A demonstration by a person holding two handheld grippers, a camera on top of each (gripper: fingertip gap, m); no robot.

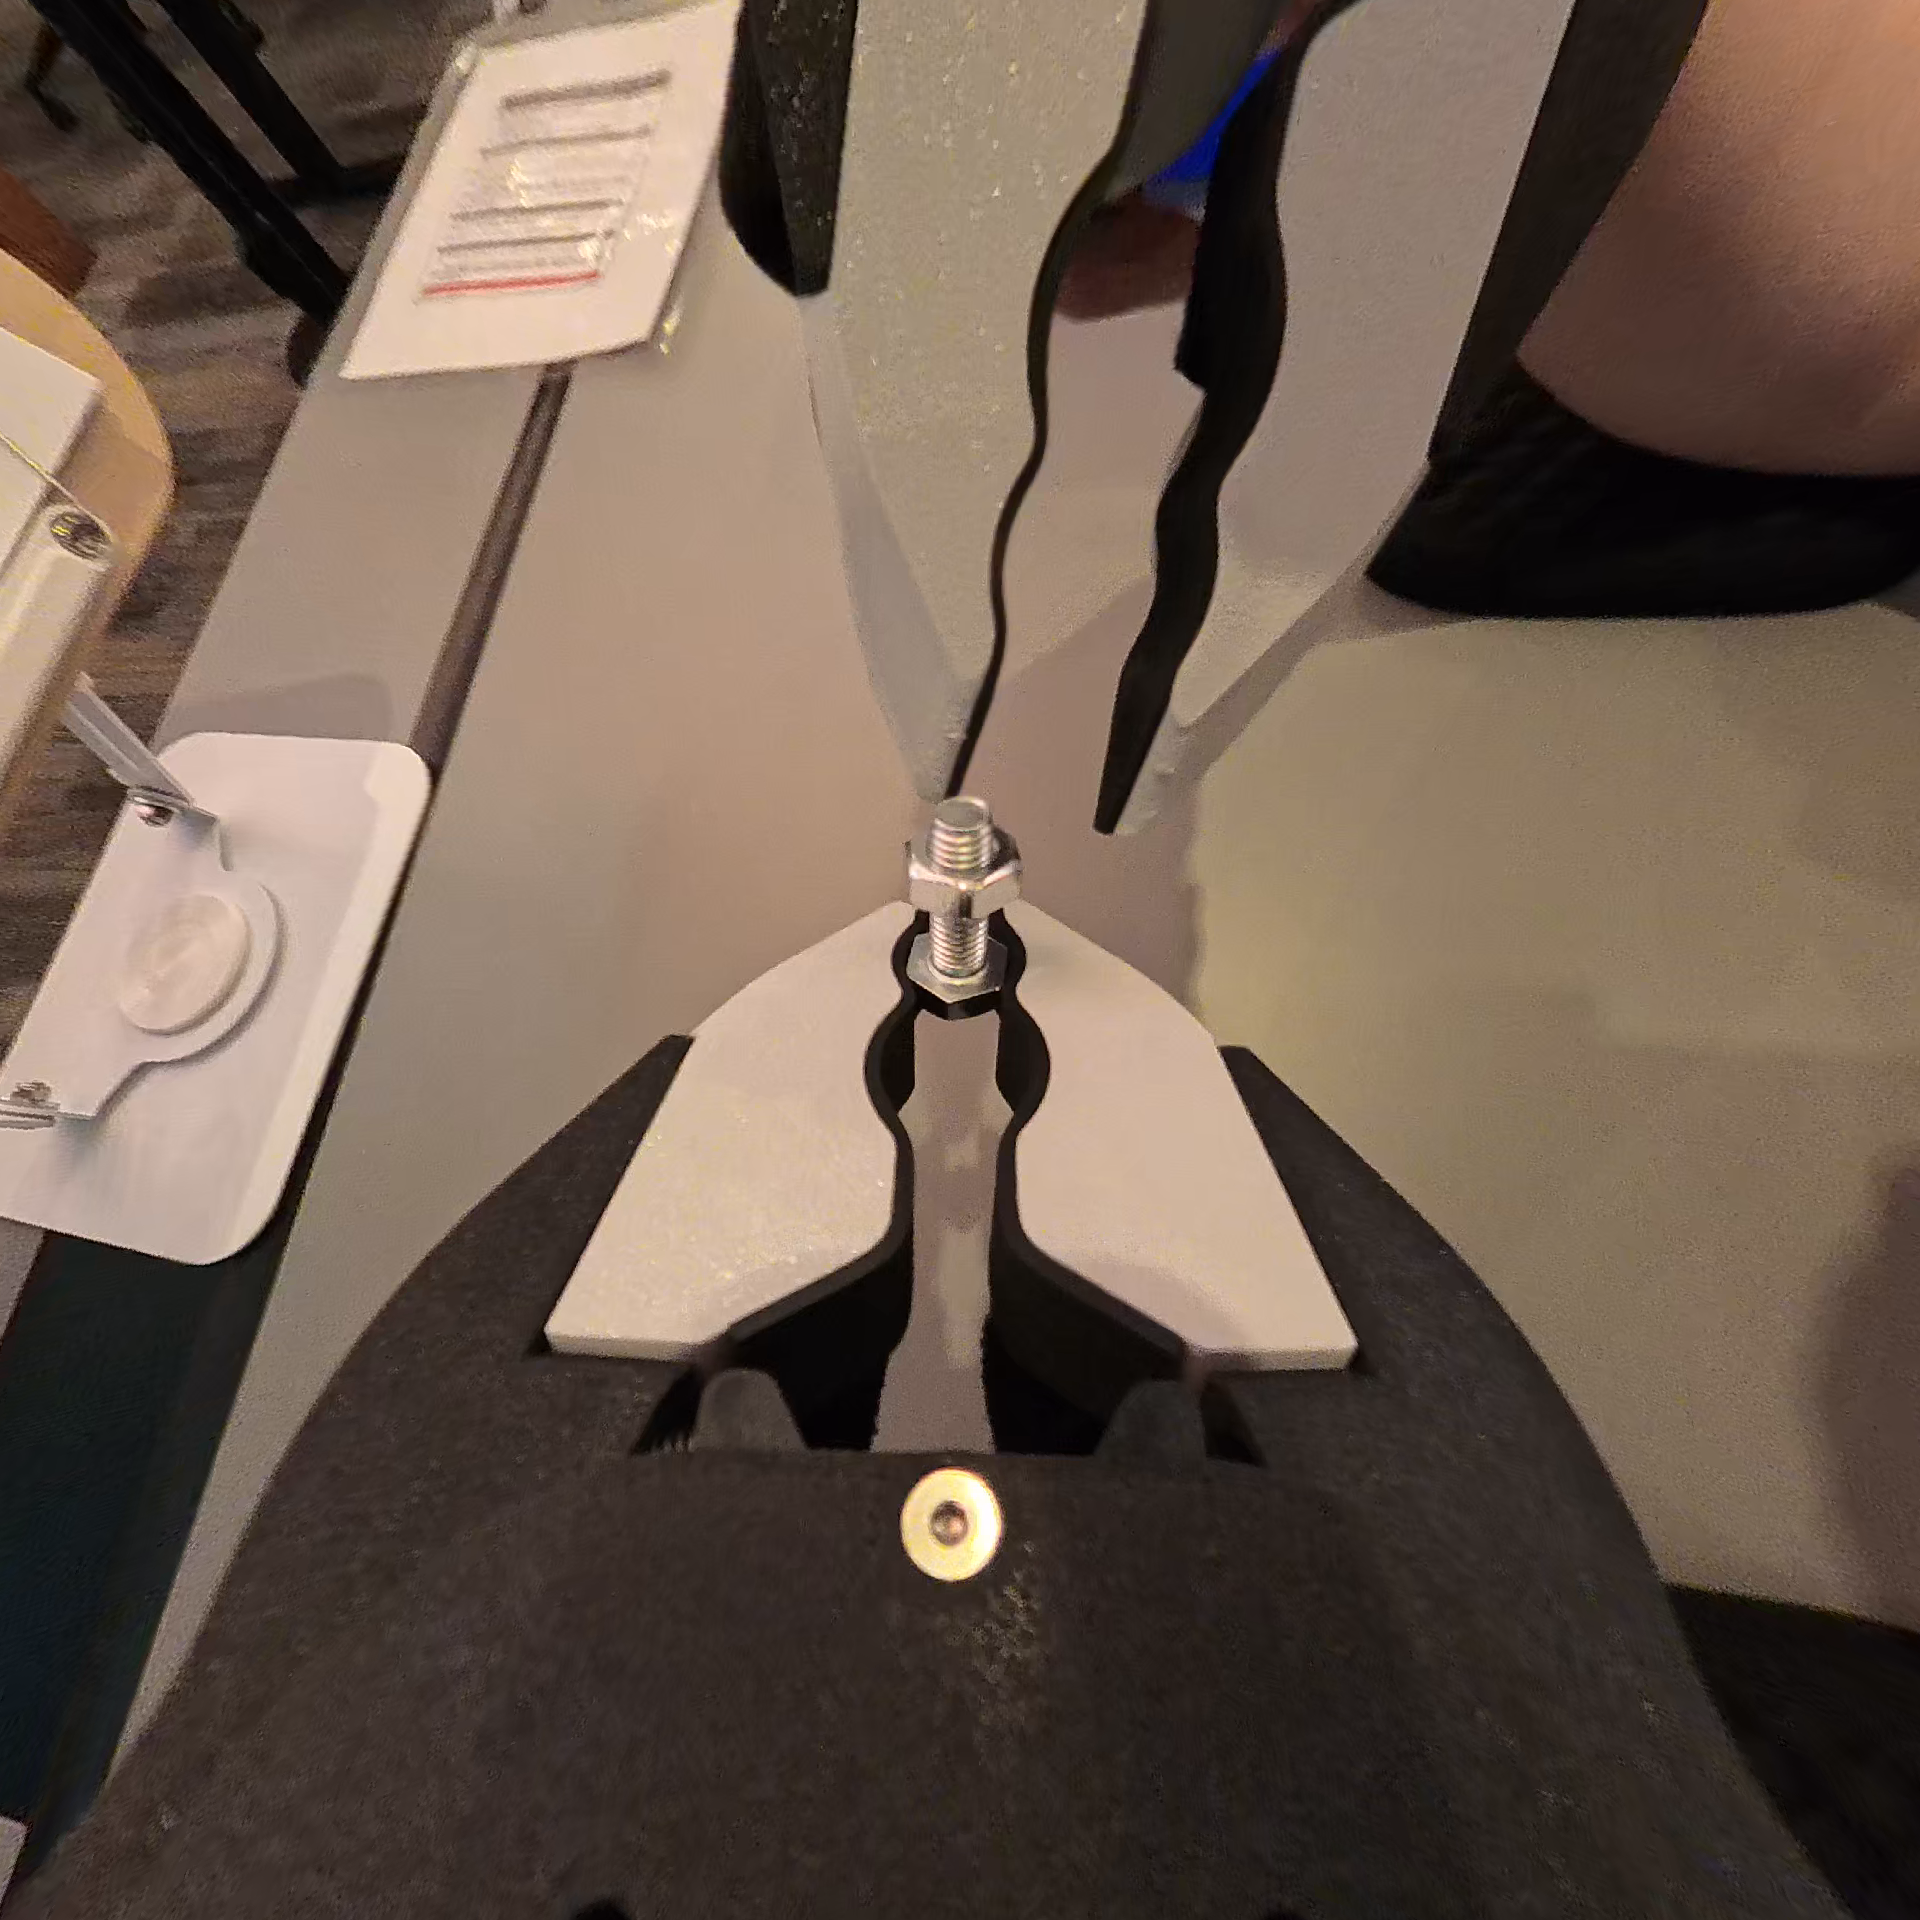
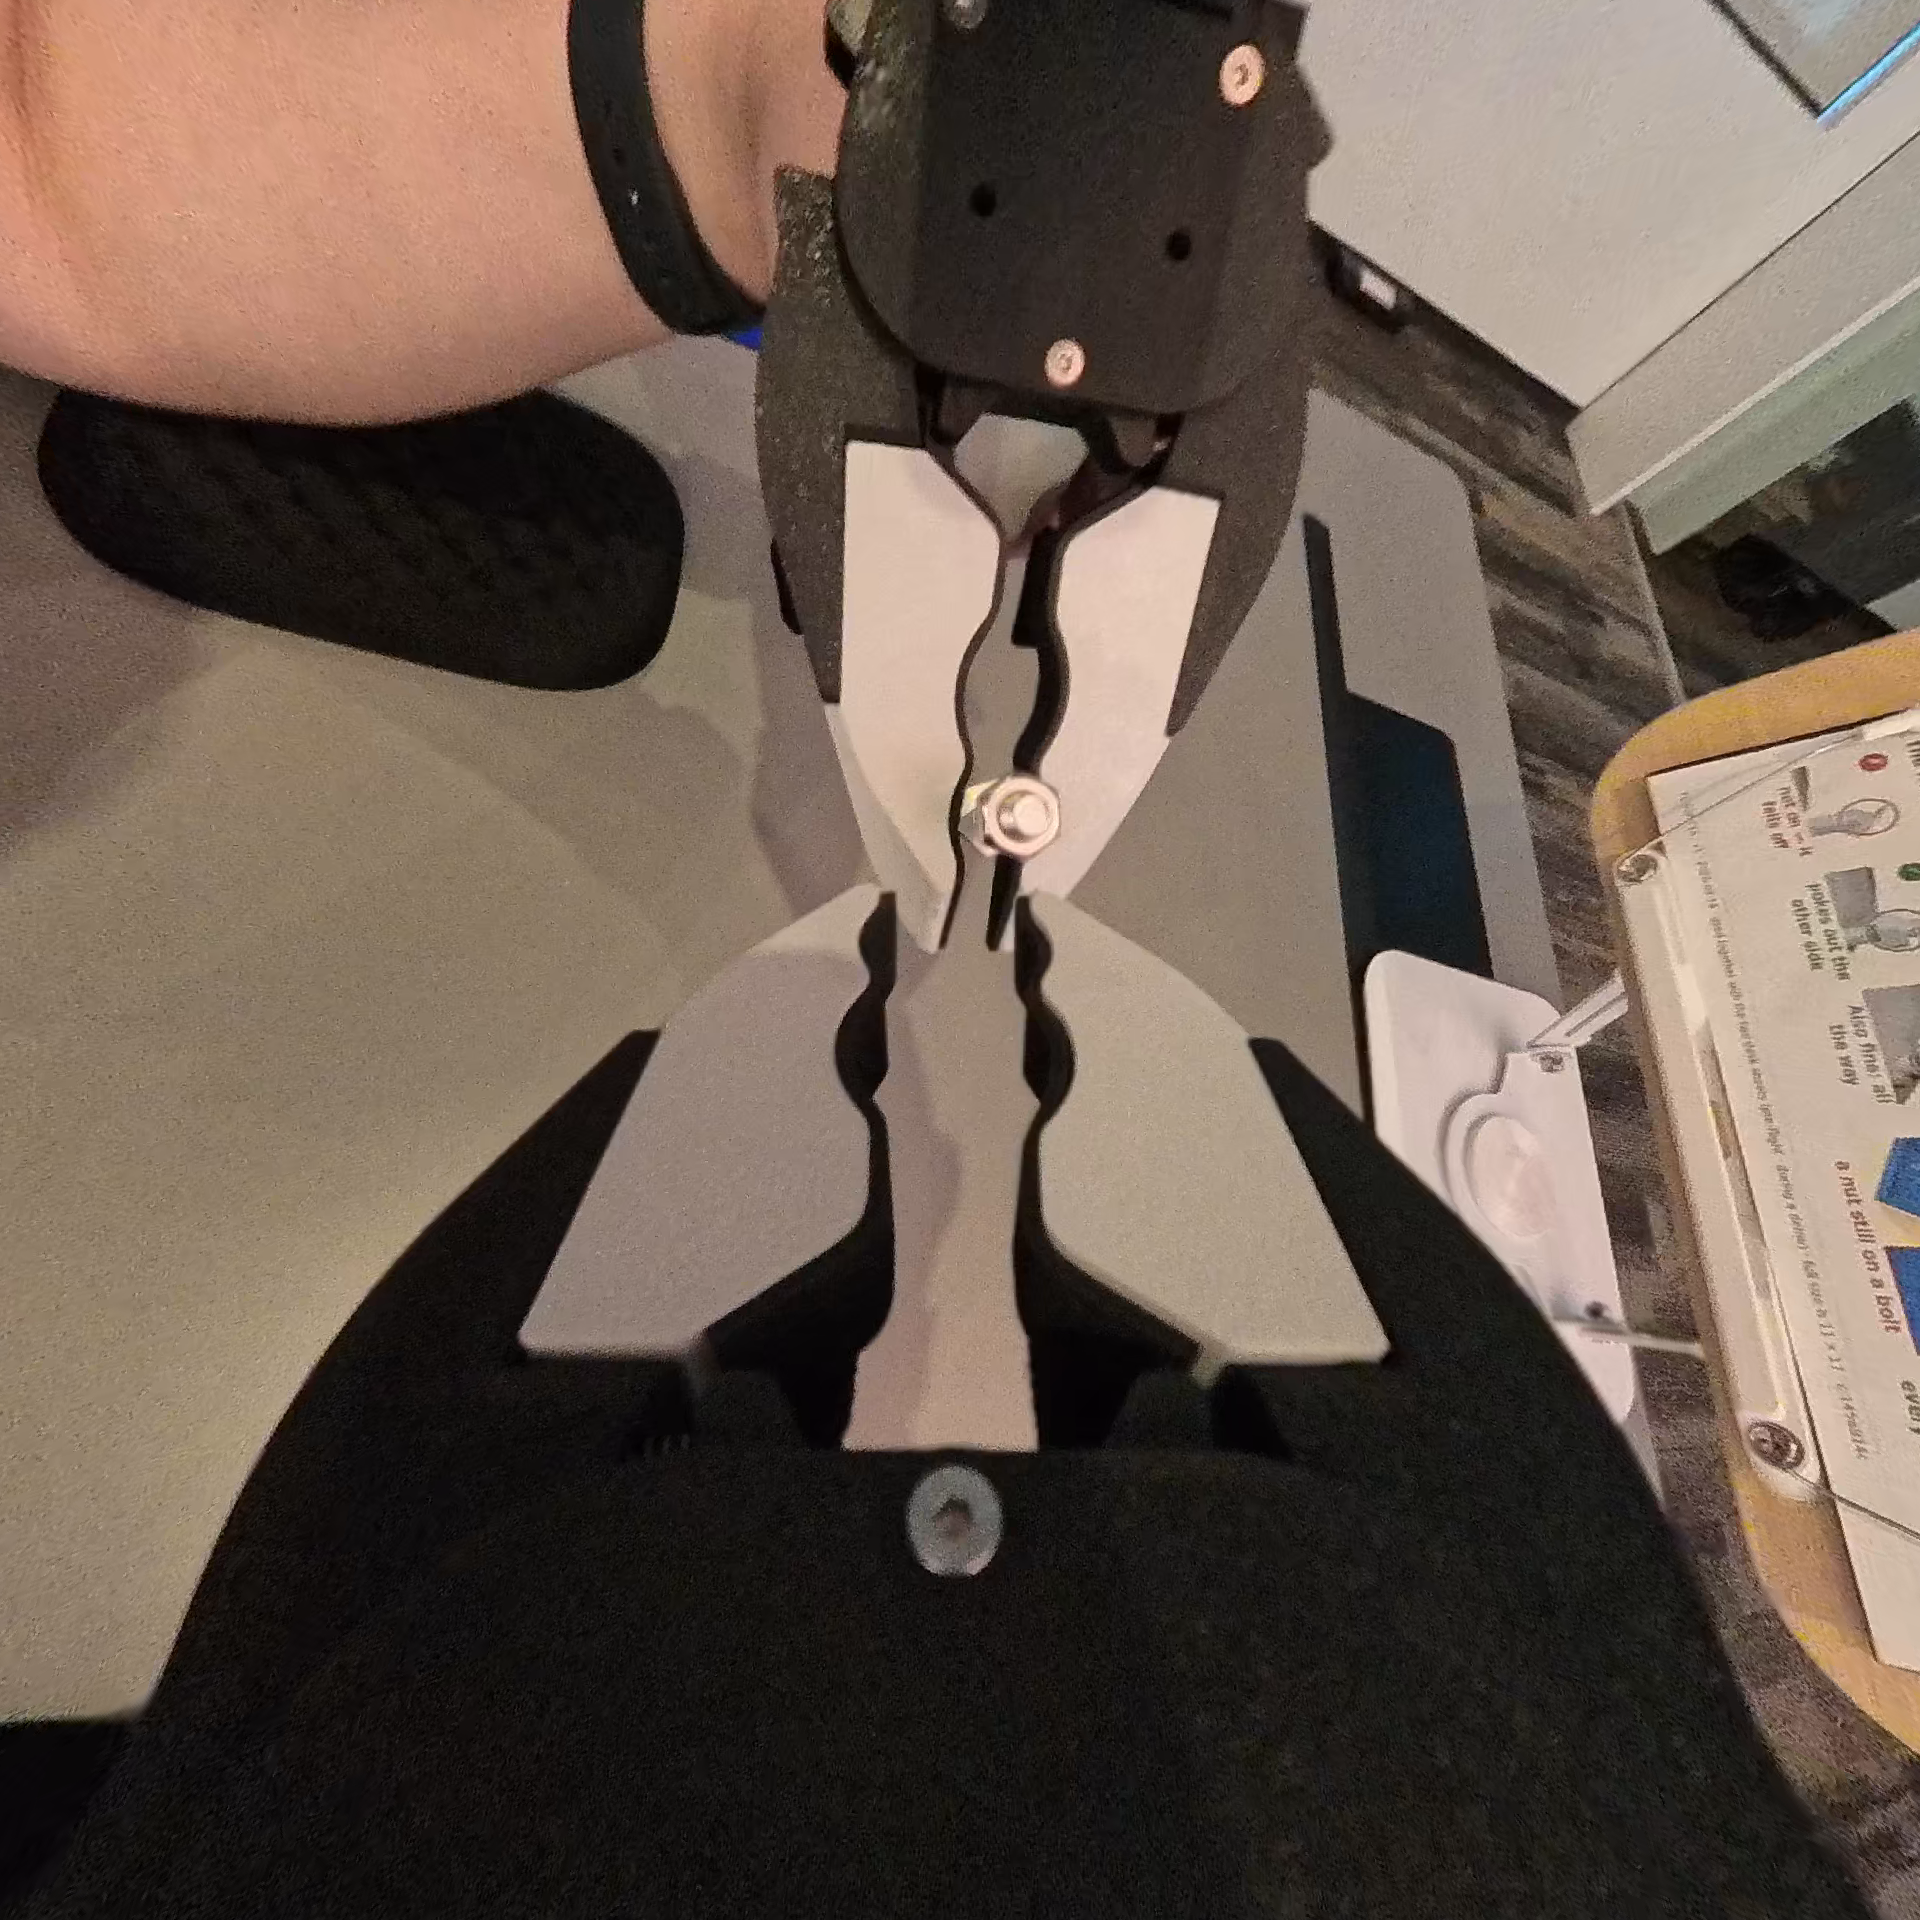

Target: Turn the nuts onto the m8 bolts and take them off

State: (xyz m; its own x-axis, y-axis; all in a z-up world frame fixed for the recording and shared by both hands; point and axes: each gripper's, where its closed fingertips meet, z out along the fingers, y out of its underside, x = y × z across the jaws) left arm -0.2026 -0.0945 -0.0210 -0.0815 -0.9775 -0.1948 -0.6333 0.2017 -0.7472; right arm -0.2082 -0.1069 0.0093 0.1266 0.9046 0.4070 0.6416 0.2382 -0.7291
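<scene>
A silver M8 bolt (image 1: pixel 950 940) is held by its head between the tips of my left gripper (image 1: pixel 956 940), threaded end pointing away from the camera. A hex nut (image 1: pixel 961 871) sits on the thread near the free end, with a few threads showing past it. My right gripper (image 1: pixel 1023 810) comes in from the far side, open; one fingertip is close to the bolt's end and the other is off to the right. In the right wrist view the bolt and nut (image 2: pixel 1013 826) show end-on in the left gripper (image 2: pixel 971 935), just beyond my open right gripper (image 2: pixel 956 925).
Everything is over a grey table (image 1: pixel 1455 1039). A white plate with a round disc (image 1: pixel 208 987) lies at the left edge and a printed sheet (image 1: pixel 540 208) behind it. A wooden board with an instruction sheet (image 2: pixel 1766 1039) is beside the table. A person's forearm (image 2: pixel 260 208) rests on a black pad (image 2: pixel 364 540). Left and right tips are no more than a few centimetres apart.
</scene>
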